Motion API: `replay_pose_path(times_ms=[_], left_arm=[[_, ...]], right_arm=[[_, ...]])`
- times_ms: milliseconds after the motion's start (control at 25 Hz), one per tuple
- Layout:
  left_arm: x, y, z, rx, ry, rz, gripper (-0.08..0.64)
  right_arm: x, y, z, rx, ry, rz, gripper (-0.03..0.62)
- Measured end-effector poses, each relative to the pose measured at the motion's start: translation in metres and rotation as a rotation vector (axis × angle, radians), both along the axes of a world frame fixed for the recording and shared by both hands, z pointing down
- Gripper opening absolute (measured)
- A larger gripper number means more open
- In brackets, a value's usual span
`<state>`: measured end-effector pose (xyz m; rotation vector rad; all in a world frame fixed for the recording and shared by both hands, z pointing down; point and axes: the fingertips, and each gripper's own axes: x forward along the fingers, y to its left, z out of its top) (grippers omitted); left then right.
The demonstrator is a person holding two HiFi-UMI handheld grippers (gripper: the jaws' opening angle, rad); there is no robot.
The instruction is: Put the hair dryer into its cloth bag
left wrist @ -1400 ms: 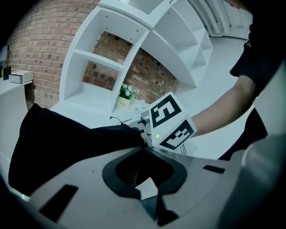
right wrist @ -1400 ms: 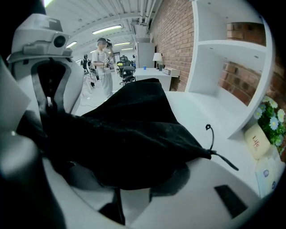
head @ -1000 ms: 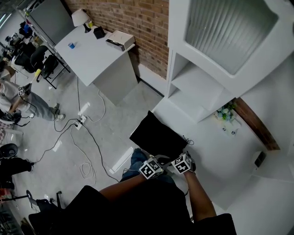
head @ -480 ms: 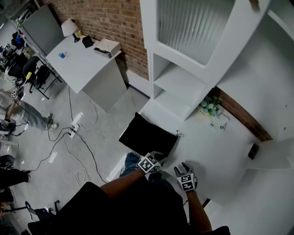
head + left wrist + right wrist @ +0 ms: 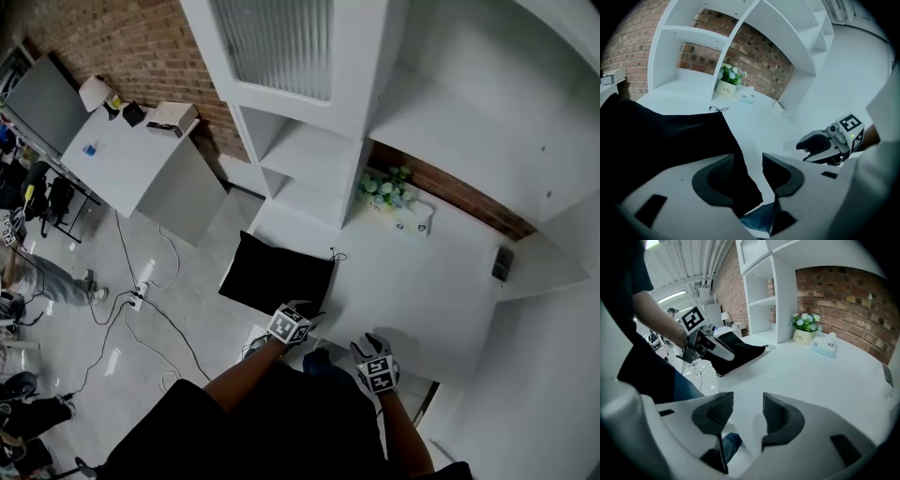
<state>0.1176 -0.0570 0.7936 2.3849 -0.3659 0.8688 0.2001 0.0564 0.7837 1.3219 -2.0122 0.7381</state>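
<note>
Nearby, cloth bag (image 5: 277,275) on white counter (image 5: 427,286)

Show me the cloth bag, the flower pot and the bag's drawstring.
cloth bag (image 5: 277,274): head view, middle of the black cloth.
flower pot (image 5: 724,88): left gripper view, front of the white pot.
drawstring (image 5: 717,109): left gripper view, loop at the bag's corner.

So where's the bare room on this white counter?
The counter is bare from the black cloth bag rightward, in front of the flower pot and pale box. Only the left end, under the bag, is taken.
</note>
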Motion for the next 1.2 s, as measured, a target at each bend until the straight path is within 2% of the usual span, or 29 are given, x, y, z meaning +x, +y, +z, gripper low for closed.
replay_pose_path(times_ms=[160, 320, 400, 520, 640, 760, 920, 1040, 1120, 1200], left_arm=[[-0.004, 0.009, -0.013, 0.052, 0.027, -0.009, 0.198], [-0.023, 0.028, -0.058, 0.038, 0.145, -0.095, 0.202], [-0.032, 0.038, -0.089, 0.068, 0.214, -0.108, 0.202], [-0.059, 0.055, -0.131, 0.144, 0.307, -0.111, 0.202], [-0.099, 0.073, -0.156, 0.245, 0.338, -0.074, 0.195], [-0.135, 0.096, -0.182, 0.245, 0.385, -0.066, 0.175], [-0.179, 0.120, -0.229, 0.237, 0.499, -0.098, 0.158], [-0.202, 0.142, -0.258, 0.185, 0.584, -0.098, 0.112], [-0.214, 0.153, -0.272, 0.167, 0.605, -0.101, 0.067], [-0.222, 0.162, -0.283, 0.184, 0.612, -0.096, 0.034]], right_arm=[[0.008, -0.002, -0.017, 0.021, -0.138, 0.195, 0.209], [-0.002, -0.010, -0.053, 0.102, -0.211, 0.300, 0.209], [-0.013, -0.016, -0.075, 0.154, -0.241, 0.340, 0.209], [-0.044, -0.019, -0.108, 0.207, -0.267, 0.393, 0.209], [-0.091, -0.015, -0.138, 0.240, -0.277, 0.423, 0.176], [-0.135, -0.001, -0.171, 0.288, -0.292, 0.446, 0.172], [-0.181, 0.022, -0.211, 0.339, -0.361, 0.506, 0.166], [-0.209, 0.043, -0.239, 0.400, -0.321, 0.510, 0.149], [-0.222, 0.056, -0.259, 0.447, -0.274, 0.498, 0.138], [-0.234, 0.066, -0.277, 0.497, -0.225, 0.483, 0.133]])
